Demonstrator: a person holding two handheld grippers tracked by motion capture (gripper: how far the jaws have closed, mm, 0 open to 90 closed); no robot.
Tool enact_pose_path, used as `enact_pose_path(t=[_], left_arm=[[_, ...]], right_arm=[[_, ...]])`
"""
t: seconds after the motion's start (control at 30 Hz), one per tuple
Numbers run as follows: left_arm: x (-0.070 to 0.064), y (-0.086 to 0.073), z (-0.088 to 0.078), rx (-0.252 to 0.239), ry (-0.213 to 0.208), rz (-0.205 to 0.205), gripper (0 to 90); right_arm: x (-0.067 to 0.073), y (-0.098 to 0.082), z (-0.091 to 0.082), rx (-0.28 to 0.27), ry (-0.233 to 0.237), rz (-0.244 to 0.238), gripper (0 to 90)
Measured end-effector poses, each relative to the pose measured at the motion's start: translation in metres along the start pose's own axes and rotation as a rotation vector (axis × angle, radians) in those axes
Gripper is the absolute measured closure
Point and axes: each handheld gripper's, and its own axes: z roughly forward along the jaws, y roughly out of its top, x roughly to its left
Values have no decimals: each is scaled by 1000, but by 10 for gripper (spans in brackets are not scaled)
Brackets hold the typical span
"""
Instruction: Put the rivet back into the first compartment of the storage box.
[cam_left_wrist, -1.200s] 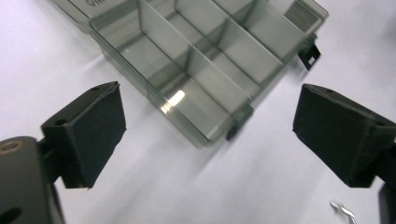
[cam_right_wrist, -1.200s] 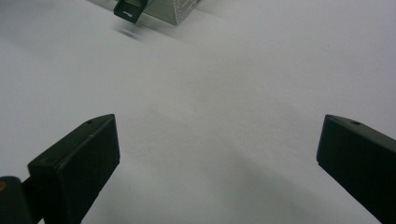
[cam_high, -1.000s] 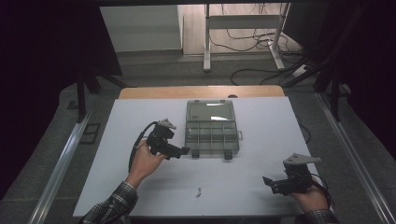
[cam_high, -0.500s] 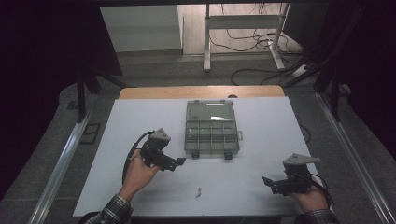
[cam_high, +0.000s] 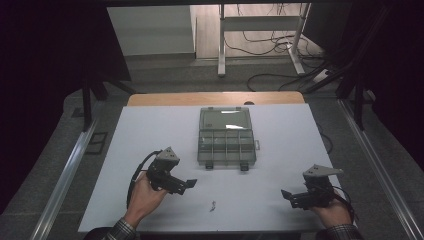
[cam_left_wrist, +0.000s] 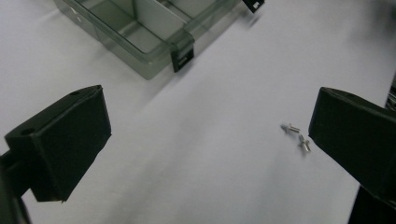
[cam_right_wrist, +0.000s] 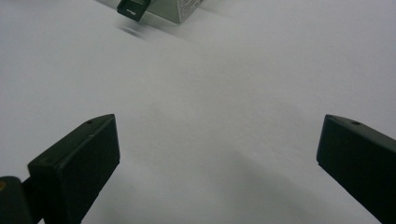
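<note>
Two small silver metal screws (cam_left_wrist: 295, 135) lie on the white bench (cam_high: 280, 130), just inside the right jaw of the left tongs (cam_left_wrist: 205, 140), jaws wide apart. Right tongs (cam_right_wrist: 217, 163) also apart, empty. Clear grey compartment box (cam_high: 226, 137) sits beyond.

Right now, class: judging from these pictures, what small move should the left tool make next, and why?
Probably shift the left tool a little toward the screws and lower it around one. Its jaws stand wide open and empty above the white table, the two small screws lie loose beside its right jaw, and the compartment box sits open beyond them.
</note>
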Motion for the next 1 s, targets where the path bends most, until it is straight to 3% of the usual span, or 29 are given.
enact_pose_path(t=[0.23,0.43,0.53,0.73,1.0], left_arm=[[-14,-9,0,23,-7,6,0],[-32,-12,8,106,28,39,20],[-37,-13,13,126,6,48,25],[-52,-13,29,186,8,98,76],[-60,-12,46,245,-89,124,380]], right_arm=[[1,0,0,1,1,-2,0],[1,0,0,5,1,-5,0],[1,0,1,7,2,-7,0],[2,0,1,14,2,-9,0],[2,0,2,28,3,-15,0]])
